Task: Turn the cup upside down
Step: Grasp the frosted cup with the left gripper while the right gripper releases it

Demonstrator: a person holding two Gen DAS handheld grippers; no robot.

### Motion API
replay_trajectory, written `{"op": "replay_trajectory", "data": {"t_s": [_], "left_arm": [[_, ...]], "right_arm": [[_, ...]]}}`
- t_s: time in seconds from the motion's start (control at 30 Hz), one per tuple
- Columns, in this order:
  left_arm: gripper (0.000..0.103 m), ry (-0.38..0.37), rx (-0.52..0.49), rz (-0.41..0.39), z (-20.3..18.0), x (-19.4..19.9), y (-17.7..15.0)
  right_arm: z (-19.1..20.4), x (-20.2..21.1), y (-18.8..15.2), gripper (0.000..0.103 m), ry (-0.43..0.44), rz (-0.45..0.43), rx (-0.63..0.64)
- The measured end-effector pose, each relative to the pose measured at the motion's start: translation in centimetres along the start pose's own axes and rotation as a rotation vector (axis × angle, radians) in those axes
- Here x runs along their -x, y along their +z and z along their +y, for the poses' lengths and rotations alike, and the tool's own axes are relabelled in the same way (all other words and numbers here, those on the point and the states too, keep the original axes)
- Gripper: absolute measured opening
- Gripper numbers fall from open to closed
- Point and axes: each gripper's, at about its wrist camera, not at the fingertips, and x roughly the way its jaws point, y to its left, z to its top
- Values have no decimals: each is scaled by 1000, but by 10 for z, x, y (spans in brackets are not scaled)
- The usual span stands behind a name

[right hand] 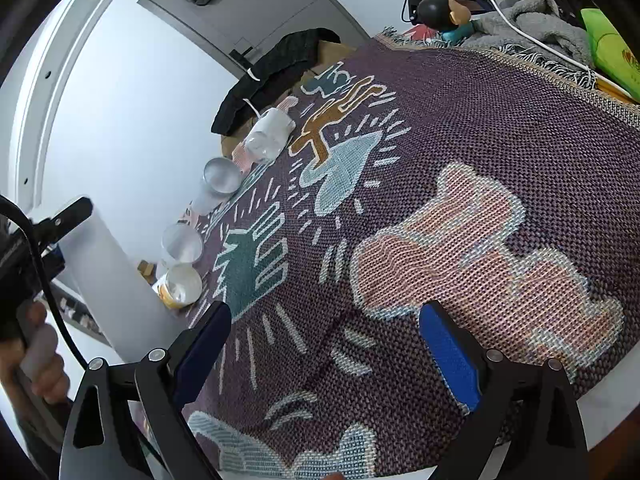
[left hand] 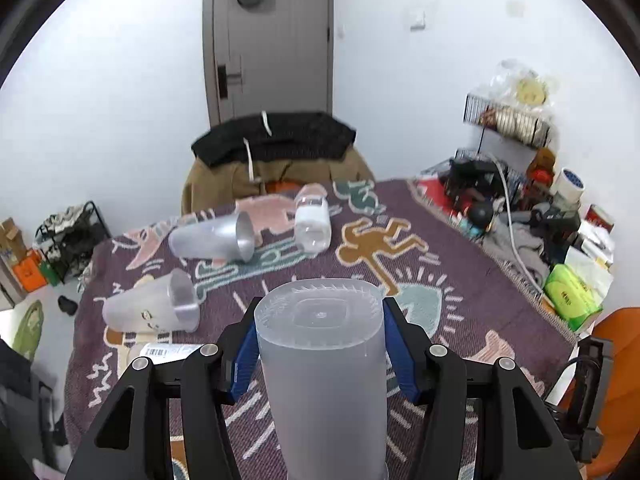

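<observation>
My left gripper (left hand: 320, 312) is shut on a frosted translucent cup (left hand: 324, 368), its blue pads pressing both sides near the closed base, which faces the camera. The cup is held above the patterned tablecloth (left hand: 440, 280). It also shows in the right wrist view (right hand: 104, 272) at the far left, held by the left gripper and the person's hand. My right gripper (right hand: 324, 340) is open and empty, hovering low over the cloth (right hand: 460, 140).
Two frosted cups (left hand: 212, 236) (left hand: 152, 308) and a clear bottle (left hand: 312, 220) lie on their sides at the far left of the table. A chair with dark clothes (left hand: 276, 140) stands behind. Clutter and a green pack (left hand: 572, 292) line the right edge.
</observation>
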Motion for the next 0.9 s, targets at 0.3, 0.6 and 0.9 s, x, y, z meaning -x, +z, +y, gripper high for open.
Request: {"op": "replay_trajectory", "data": {"t_s": [0.3,0.6,0.9], "left_arm": [[58,86,-8,-195,-10,8,-17],[58,186,-108,-339,-30,7,-30],[59,175,-85,-350,-28,-9,-49]], "right_arm": [[-1,1,1,96,-14,-8,8],[-1,-1,-2,96,-18,-12,18],[2,-3,-2,96,-28,-17,29]]}}
